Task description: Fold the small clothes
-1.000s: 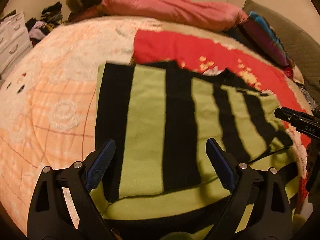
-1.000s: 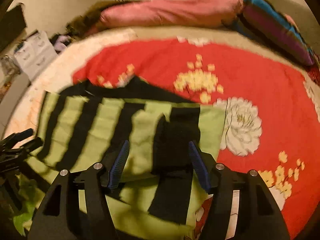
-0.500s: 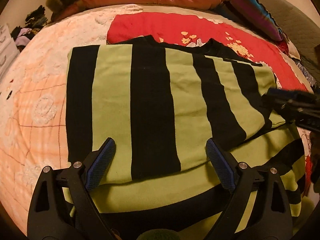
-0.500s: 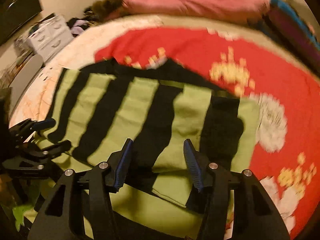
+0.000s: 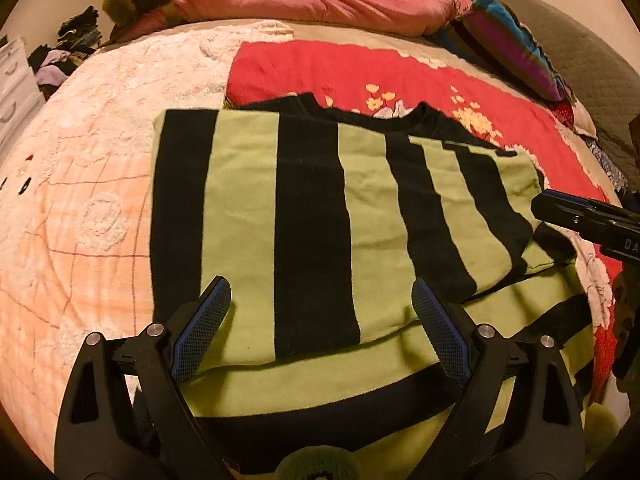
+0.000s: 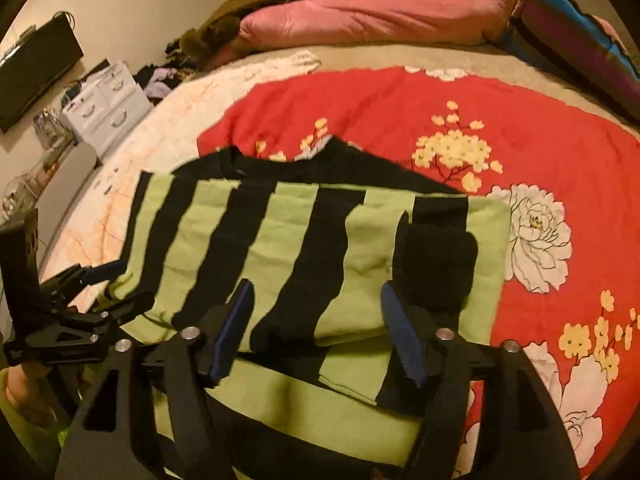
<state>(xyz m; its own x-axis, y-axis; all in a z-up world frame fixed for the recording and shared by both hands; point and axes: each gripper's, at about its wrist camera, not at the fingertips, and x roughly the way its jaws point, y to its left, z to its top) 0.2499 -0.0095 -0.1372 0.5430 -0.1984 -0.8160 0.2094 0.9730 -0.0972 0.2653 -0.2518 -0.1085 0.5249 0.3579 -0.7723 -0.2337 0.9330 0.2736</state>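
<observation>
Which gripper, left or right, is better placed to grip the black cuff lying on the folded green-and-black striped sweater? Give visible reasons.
Right, probably. The right gripper hangs beside the black cuff, jaws opening and empty. The left gripper hangs over the far side of the striped sweater.

Warm dim light, cream walls, white drawer unit (image 6: 105, 110) left, black TV (image 6: 34, 76) wall-mounted, bed (image 5: 80, 184) with pink pillow (image 5: 316, 2).

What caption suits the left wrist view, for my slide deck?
Open left gripper above a partly folded green-and-black striped sweater on the bed.
</observation>
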